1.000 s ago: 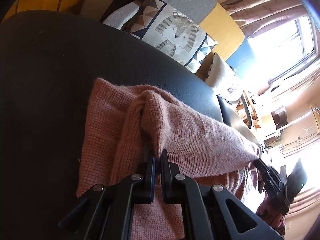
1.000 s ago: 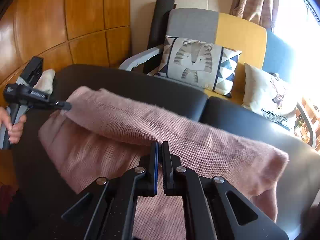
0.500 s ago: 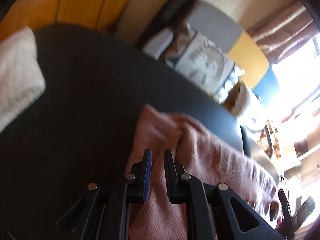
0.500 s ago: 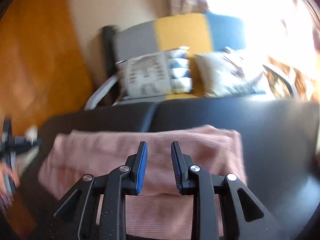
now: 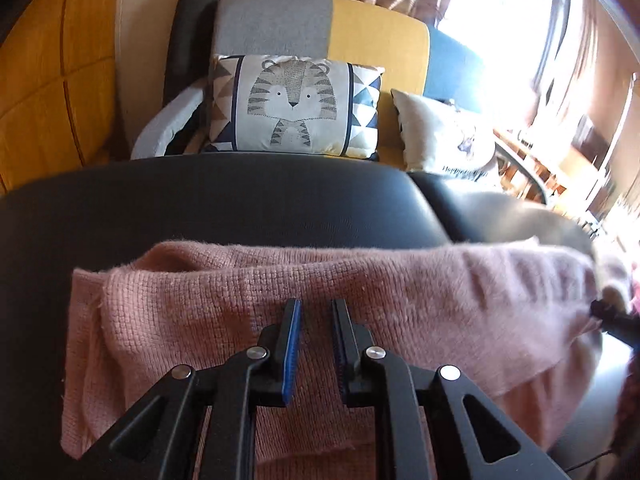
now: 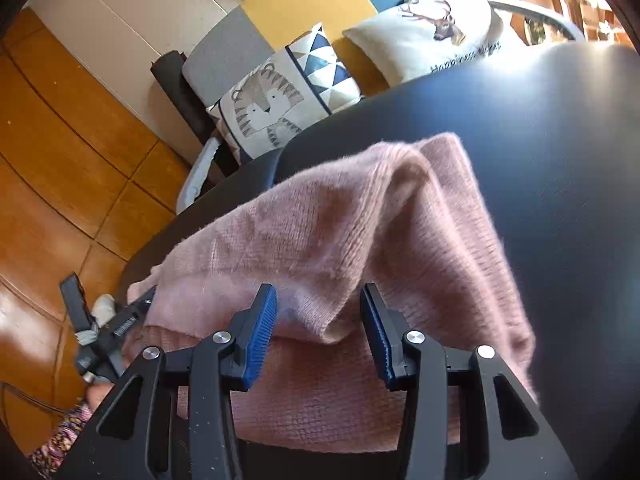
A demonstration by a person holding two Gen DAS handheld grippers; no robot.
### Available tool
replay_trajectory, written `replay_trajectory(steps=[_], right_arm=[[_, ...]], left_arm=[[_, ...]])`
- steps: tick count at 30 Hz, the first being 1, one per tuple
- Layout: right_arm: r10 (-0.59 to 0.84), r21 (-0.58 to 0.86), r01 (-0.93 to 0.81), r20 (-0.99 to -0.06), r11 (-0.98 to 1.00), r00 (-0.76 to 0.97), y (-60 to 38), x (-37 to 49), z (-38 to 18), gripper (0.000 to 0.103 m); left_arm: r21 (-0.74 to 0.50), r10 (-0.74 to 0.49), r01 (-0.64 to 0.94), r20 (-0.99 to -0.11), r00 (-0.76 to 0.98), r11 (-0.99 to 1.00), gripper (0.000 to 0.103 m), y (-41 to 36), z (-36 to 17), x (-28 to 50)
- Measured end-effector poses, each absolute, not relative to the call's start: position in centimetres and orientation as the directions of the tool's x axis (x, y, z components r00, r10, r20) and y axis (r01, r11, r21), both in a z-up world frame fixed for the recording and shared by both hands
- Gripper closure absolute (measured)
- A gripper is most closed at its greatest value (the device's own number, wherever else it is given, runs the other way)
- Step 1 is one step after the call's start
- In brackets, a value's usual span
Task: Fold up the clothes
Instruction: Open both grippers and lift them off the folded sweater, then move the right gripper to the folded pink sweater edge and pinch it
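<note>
A pink knitted sweater [image 5: 360,292] lies folded over itself on a black padded surface [image 5: 224,204]. My left gripper [image 5: 316,312] is open and empty, hovering over the sweater's upper layer. In the right wrist view the sweater [image 6: 320,240] has a raised fold edge. My right gripper [image 6: 318,300] is wide open, its jaws either side of that edge's lower corner, not gripping. The left gripper [image 6: 132,312] shows at the sweater's left end; the right gripper's tip [image 5: 616,320] shows at its right end.
Behind the black surface stands a grey, yellow and blue sofa [image 5: 376,28] with a tiger cushion [image 5: 292,104] and a white deer cushion [image 6: 432,36]. Wooden wall panels [image 6: 60,140] are at the left. A bright window [image 5: 500,4] is at the right.
Both grippers let go of the sweater's folded edge and opened. The fold dropped onto the lower layer. Both grippers drew back and turned toward the sweater's ends.
</note>
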State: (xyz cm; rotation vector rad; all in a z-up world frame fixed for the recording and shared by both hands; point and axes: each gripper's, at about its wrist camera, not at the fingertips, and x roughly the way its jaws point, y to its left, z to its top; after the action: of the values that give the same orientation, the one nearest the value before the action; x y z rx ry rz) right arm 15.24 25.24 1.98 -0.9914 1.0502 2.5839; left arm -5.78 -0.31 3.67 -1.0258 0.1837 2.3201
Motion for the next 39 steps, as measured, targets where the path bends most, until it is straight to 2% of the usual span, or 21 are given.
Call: replay_trajectory(steps=[1, 2, 3, 5, 8, 10, 12, 14, 16, 19, 22, 24, 26, 29, 31, 35, 39], right_arm=[[-0.079, 0.542, -0.374, -0.639, -0.753, -0.765, 25.0, 14.8, 2.0, 0.057], [-0.079, 0.526, -0.355, -0.635, -0.773, -0.768, 24.8, 14.4, 2.1, 0.079], [-0.072, 0.494, -0.337, -0.639, -0.801, -0.766, 24.6, 13.7, 2.6, 0.093], [-0.030, 0.437, -0.340, -0.648, -0.833, -0.761, 24.8, 12.6, 3.9, 0.099], [0.011, 0.429, -0.386, -0.657, -0.817, -0.754, 26.2, 11.9, 5.8, 0.100], [0.044, 0.391, -0.452, -0.716, -0.802, -0.697, 27.6, 11.2, 5.4, 0.100], [0.026, 0.357, -0.474, -0.776, -0.805, -0.630, 28.1, 11.0, 3.6, 0.097], [0.045, 0.316, -0.490, -0.804, -0.812, -0.592, 28.3, 11.2, 2.4, 0.090], [0.133, 0.272, -0.520, -0.778, -0.810, -0.614, 28.0, 12.4, 2.9, 0.090], [0.233, 0.279, -0.515, -0.653, -0.811, -0.721, 26.2, 14.5, 5.4, 0.090], [0.208, 0.200, -0.396, -0.599, -0.896, -0.773, 23.3, 13.3, 6.9, 0.090], [0.121, 0.189, -0.287, -0.600, -0.939, -0.791, 22.1, 11.3, 6.8, 0.090], [0.079, 0.181, -0.249, -0.638, -0.951, -0.766, 22.2, 9.0, 5.6, 0.090], [0.147, 0.042, -0.257, -0.726, -0.965, -0.671, 22.3, 5.7, 2.9, 0.090], [0.209, -0.021, -0.285, -0.732, -0.958, -0.648, 23.3, 5.3, 2.0, 0.089], [0.210, 0.106, -0.425, -0.748, -0.899, -0.630, 27.5, 5.8, 1.2, 0.090], [0.232, 0.077, -0.413, -0.729, -0.907, -0.644, 27.6, 6.3, 0.6, 0.090]], left_arm=[[-0.087, 0.462, -0.570, -0.690, -0.557, -0.817, 0.087, -0.8, 3.3, -5.0], [-0.074, 0.463, -0.571, -0.674, -0.576, -0.817, 0.086, -1.0, 2.9, -5.0], [-0.069, 0.461, -0.570, -0.671, -0.580, -0.819, 0.085, -1.1, 2.7, -5.2], [-0.077, 0.461, -0.570, -0.679, -0.571, -0.818, 0.084, -1.0, 2.7, -5.5], [-0.129, 0.495, -0.573, -0.675, -0.547, -0.810, 0.083, -2.0, 2.7, -5.8], [-0.182, 0.527, -0.572, -0.669, -0.524, -0.800, 0.083, -2.8, 2.6, -6.1], [-0.216, 0.547, -0.571, -0.665, -0.508, -0.792, 0.083, -3.0, 2.4, -6.5], [-0.222, 0.551, -0.571, -0.665, -0.505, -0.791, 0.083, -2.9, 2.3, -6.6], [-0.208, 0.543, -0.572, -0.667, -0.510, -0.794, 0.083, -2.8, 2.4, -6.3], [-0.172, 0.514, -0.571, -0.685, -0.516, -0.803, 0.083, -2.3, 2.7, -6.0], [-0.115, 0.463, -0.552, -0.696, -0.549, -0.826, 0.083, -1.7, 4.0, -5.4], [-0.095, 0.463, -0.542, -0.653, -0.599, -0.835, 0.083, -1.4, 5.1, -4.7], [-0.050, 0.440, -0.534, -0.634, -0.636, -0.844, 0.081, -0.7, 5.4, -4.7], [0.046, 0.370, -0.533, -0.670, -0.644, -0.845, 0.079, 0.6, 4.0, -5.6], [0.087, 0.359, -0.551, -0.672, -0.647, -0.830, 0.078, 0.7, 3.1, -6.0], [0.028, 0.402, -0.564, -0.671, -0.623, -0.826, 0.076, 0.0, 3.0, -6.8], [-0.006, 0.426, -0.566, -0.664, -0.614, -0.825, 0.075, -0.4, 2.7, -7.1]])
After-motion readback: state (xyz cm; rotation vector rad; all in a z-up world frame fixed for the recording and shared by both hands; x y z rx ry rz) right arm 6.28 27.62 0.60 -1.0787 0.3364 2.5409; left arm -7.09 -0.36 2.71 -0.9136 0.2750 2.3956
